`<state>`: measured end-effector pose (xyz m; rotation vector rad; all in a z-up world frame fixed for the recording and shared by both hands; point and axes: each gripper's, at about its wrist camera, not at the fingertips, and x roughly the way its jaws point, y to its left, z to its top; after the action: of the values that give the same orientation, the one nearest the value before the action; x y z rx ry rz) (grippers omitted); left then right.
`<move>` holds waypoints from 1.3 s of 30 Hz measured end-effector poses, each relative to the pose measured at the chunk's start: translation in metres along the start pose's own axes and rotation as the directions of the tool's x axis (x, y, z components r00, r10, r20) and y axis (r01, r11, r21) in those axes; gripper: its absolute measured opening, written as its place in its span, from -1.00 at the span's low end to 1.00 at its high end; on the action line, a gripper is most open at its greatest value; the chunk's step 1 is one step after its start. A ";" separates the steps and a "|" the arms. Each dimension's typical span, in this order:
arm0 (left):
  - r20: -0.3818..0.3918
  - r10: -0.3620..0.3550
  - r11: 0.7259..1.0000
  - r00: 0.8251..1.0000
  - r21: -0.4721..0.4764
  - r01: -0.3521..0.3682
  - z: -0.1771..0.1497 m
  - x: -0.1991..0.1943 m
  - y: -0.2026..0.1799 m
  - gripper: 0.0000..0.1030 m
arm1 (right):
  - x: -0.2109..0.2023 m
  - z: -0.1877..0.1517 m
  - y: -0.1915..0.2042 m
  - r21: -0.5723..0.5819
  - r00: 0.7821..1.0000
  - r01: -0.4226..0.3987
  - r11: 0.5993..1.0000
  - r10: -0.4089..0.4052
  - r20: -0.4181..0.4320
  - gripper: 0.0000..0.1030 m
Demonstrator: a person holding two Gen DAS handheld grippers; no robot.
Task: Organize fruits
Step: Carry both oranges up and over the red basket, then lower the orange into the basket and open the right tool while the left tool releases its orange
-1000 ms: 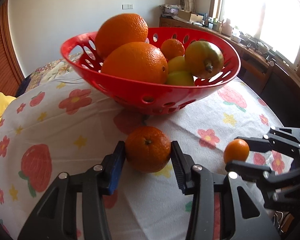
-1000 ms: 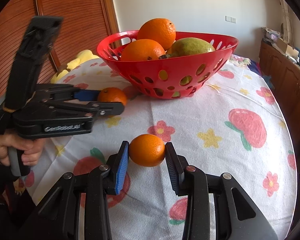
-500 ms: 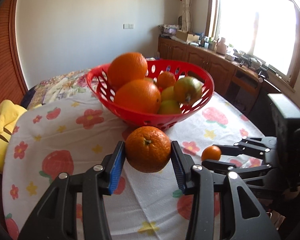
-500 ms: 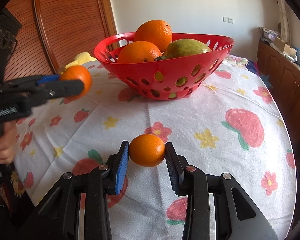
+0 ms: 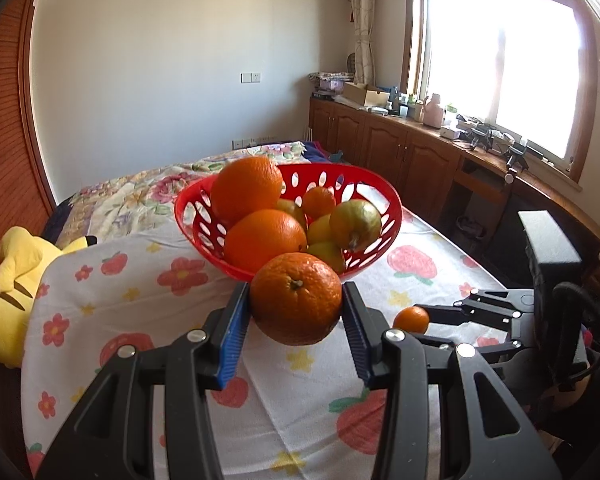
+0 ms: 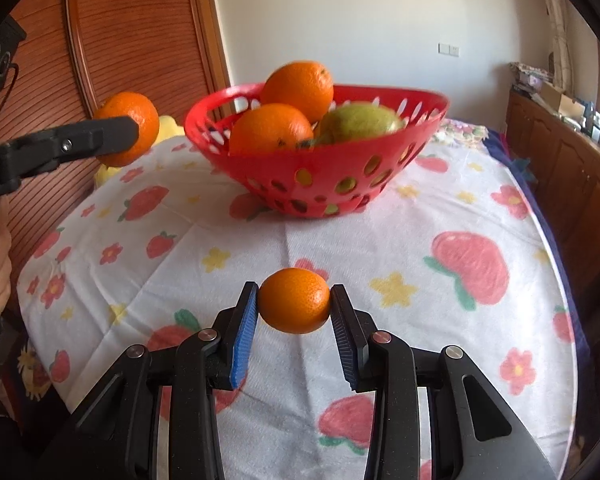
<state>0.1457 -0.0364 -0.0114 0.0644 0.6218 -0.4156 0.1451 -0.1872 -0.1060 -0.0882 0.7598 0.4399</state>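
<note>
We hold the large tangerine (image 5: 296, 298) clamped in the left tongs (image 5: 296, 312) and the small tangerine (image 6: 294, 300) in the right tongs (image 6: 294, 308); next, we judge, comes lowering each into the red basket (image 5: 384, 236).

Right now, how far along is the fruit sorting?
Done: the red perforated plastic basket already holds two large oranges, a smaller one and greenish pears. In hand: the left gripper grips a mid-sized orange in the air; the right gripper grips a small orange mandarin. Left: getting both into the basket.
</note>
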 end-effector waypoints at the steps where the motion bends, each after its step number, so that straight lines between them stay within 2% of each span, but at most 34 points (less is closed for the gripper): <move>1: 0.006 0.001 1.000 1.000 0.000 -0.001 0.002 -0.002 0.000 -0.15 | -0.004 0.003 -0.001 0.000 1.000 0.002 1.000 -0.002 0.011 -0.30; 11: 0.052 0.007 1.000 0.999 0.005 -0.008 0.019 -0.013 0.000 -0.15 | -0.040 0.041 -0.005 -0.026 0.993 0.031 0.999 -0.028 0.111 -0.30; 20: 0.073 0.000 1.000 0.997 0.003 0.000 0.033 -0.008 0.006 -0.15 | -0.051 0.072 -0.009 -0.057 0.985 0.054 0.997 -0.044 0.165 -0.30; 32: 0.031 0.016 1.000 0.999 -0.012 -0.016 0.055 0.040 0.021 -0.15 | -0.005 0.112 -0.020 -0.093 0.990 0.034 0.995 -0.021 0.140 -0.30; 39: 0.011 0.014 1.000 1.000 -0.016 -0.014 0.063 0.068 0.031 -0.15 | 0.033 0.131 -0.026 -0.112 0.996 0.007 0.994 0.003 0.090 -0.30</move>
<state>0.2425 -0.0440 -0.0010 0.0509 0.6137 -0.3969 0.2618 -0.1689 -0.0353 -0.1734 0.6459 0.4816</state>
